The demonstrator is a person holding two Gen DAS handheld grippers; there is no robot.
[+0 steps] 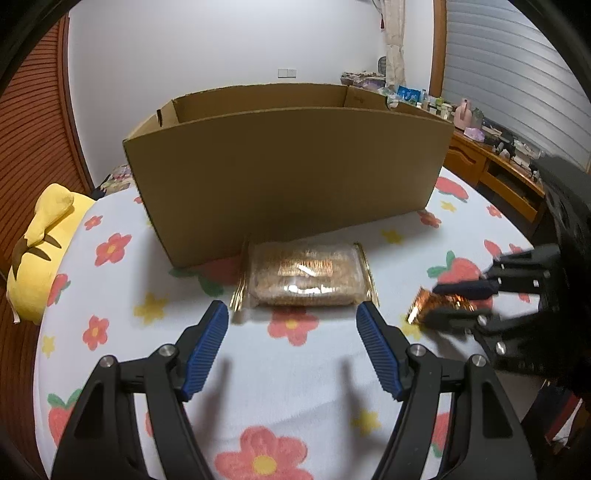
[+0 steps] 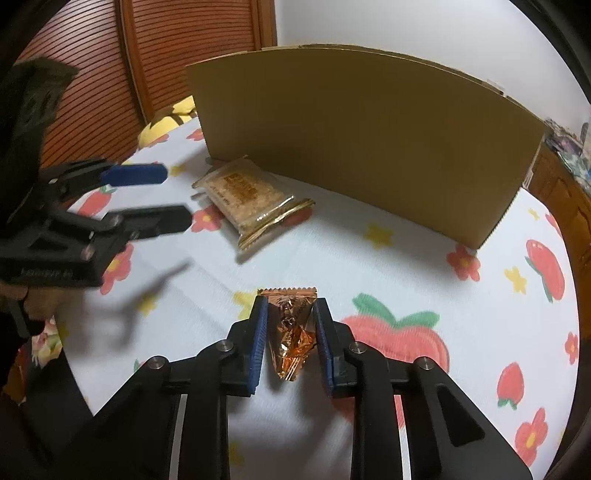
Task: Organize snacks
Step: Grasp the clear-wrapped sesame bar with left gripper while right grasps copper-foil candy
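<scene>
From the left wrist, the left gripper [image 1: 291, 317] is seen with jaws wide apart and empty, just short of the cracker pack [image 1: 304, 275] lying before the cardboard box [image 1: 288, 166] on the flowered counter [image 1: 295, 369]. From the right wrist, the right gripper [image 2: 290, 314] is closed on an orange wrapped snack [image 2: 291, 332], pinched between its jaws.

A matt brown corrugated cardboard box [image 1: 288, 173] is seen on a matt, finely ribbed cloth [image 1: 295, 369] printed with flowers and strawberries. A glossy clear plastic cracker packet [image 1: 304, 273] with gold foil ends is laid near the cloth's far edge. A crinkled, shiny orange foil wrapper [image 2: 291, 332] is pressed between ribbed blue rubber-like pads [image 2: 258, 343] set in matt black plastic. A soft yellow plush [image 1: 40, 251] and slatted wood doors [image 2: 192, 33] are shown.
</scene>
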